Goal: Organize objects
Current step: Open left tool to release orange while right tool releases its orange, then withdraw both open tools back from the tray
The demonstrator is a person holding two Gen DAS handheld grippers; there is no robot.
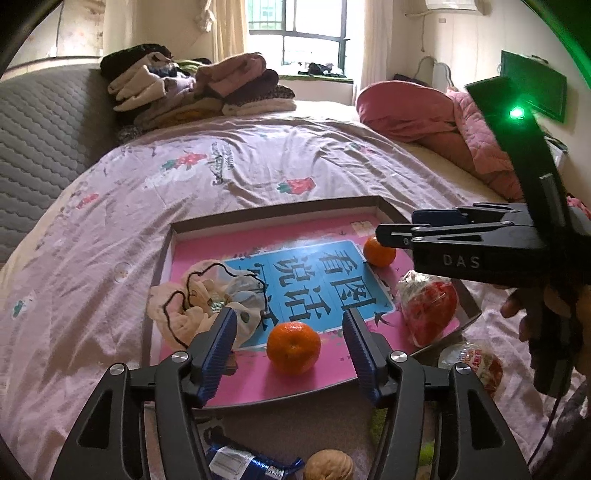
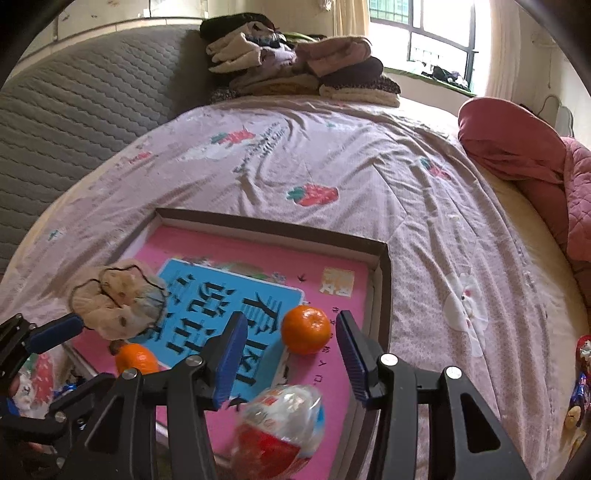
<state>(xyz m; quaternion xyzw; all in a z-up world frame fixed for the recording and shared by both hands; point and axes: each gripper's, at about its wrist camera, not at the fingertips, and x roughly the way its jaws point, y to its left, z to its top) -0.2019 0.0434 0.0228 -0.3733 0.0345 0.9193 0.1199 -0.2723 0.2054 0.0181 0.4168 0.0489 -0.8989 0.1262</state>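
- Loose on the bedspread, nearest: walnut [image 1: 328, 466], blue wrapper [image 1: 243, 462], 1 packet [image 1: 476, 363] outside the tray.
- Left gripper [image 1: 291, 328]: jaws wide, empty, above the near orange [image 1: 293, 347].
- Right gripper [image 2: 291, 338]: jaws apart, empty, framing the far orange [image 2: 306, 329].
- Tray [image 1: 273, 214]: 2 oranges, red snack bag [image 1: 428, 306], cloth pouch [image 1: 199, 302].
- Step, judged: both oranges released into the tray.
- Next: reach for the loose items outside the tray.

Daylit bedroom w/ barred window [image 1: 314, 33], curtains, bed [image 1: 240, 162] w/ strawberry-print sheet.
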